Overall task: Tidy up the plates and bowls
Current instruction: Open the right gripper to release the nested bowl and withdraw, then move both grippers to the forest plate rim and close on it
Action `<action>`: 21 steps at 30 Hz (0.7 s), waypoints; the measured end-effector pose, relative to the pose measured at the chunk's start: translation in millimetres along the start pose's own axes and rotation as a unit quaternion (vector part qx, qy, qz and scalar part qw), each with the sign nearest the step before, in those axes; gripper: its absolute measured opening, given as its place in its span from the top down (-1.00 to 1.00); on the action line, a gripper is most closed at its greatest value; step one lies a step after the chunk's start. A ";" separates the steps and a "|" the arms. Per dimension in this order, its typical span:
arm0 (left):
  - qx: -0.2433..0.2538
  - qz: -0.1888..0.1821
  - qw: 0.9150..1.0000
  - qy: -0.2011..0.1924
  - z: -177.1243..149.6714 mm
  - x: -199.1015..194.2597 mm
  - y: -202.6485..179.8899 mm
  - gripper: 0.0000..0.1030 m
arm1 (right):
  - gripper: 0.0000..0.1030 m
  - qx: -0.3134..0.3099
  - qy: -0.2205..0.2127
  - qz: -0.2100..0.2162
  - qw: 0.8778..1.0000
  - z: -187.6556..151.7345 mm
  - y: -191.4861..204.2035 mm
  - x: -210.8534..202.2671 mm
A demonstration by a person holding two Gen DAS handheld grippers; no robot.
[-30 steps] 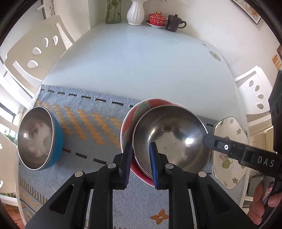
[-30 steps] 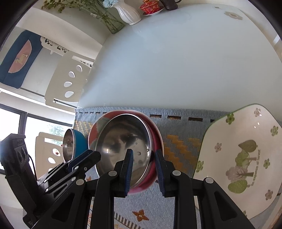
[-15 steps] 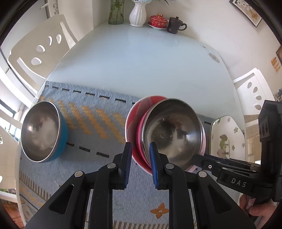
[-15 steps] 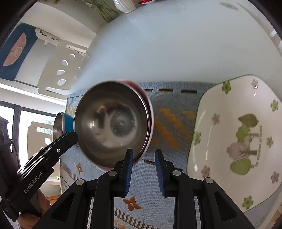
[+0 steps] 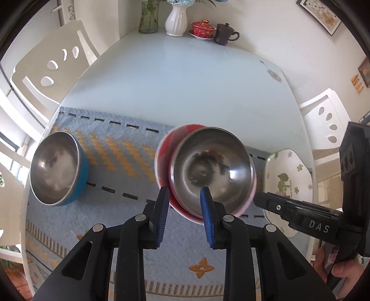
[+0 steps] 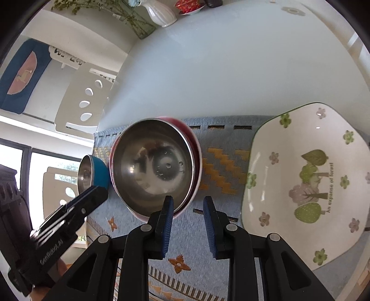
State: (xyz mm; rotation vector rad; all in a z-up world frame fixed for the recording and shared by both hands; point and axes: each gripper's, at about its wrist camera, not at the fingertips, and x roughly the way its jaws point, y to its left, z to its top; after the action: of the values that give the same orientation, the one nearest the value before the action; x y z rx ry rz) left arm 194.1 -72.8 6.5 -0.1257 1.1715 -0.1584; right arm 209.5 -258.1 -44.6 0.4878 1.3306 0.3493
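Note:
A steel-lined pink bowl (image 5: 212, 171) rests tilted inside a red bowl (image 5: 165, 150) on the blue woven mat (image 5: 115, 148). My left gripper (image 5: 185, 203) is open, its fingers astride the near rims of the two bowls. My right gripper (image 6: 188, 210) is open just right of the same stack (image 6: 152, 166), gripping nothing. A steel-lined blue bowl (image 5: 57, 169) stands at the mat's left and shows in the right wrist view (image 6: 92, 173). A white floral plate (image 6: 309, 185) lies at the right, also in the left wrist view (image 5: 289, 176).
At the far end of the white table (image 5: 185, 76) stand a white vase (image 5: 177, 18), a glass vase (image 5: 148, 17), a red lidded cup (image 5: 203, 29) and a dark mug (image 5: 224, 36). White chairs (image 5: 53, 67) flank the table.
Both grippers have drawn back and up from the stacked bowls. The pink bowl now sits tilted in the red bowl. The right gripper's jaws no longer straddle the rim.

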 end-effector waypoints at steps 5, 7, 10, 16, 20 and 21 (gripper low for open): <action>0.011 -0.007 1.000 0.004 -8.6 -3.2 -18.4 0.44 | 0.49 0.001 0.000 -0.023 1.000 -6.2 -6.4 -8.3; 0.013 -0.008 1.000 0.007 -10.9 -2.5 -25.9 0.40 | 0.40 0.007 -0.007 -0.032 0.999 -8.1 -13.4 -13.2; 0.024 -0.016 1.000 0.012 -15.2 -0.1 -42.8 0.38 | 0.05 0.028 -0.021 -0.028 0.999 -11.7 -31.2 -24.9; 0.048 -0.031 0.998 0.025 -22.7 10.7 -78.7 0.04 | 0.04 0.057 -0.033 -0.040 0.997 -14.5 -64.6 -45.4; 0.059 -0.045 0.997 0.034 -26.2 21.2 -99.2 -0.12 | 0.04 0.075 -0.040 -0.049 0.995 -11.8 -90.1 -57.8; 0.065 -0.042 0.996 0.039 -26.7 25.4 -105.4 -0.12 | 0.04 0.080 -0.043 -0.053 0.994 -10.6 -97.4 -60.7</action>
State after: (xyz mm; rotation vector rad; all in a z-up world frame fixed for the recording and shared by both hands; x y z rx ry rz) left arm 172.9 -181.5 -7.7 -0.0550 1.2302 -0.3153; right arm 183.2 -370.3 -46.9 0.5568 1.3010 0.1334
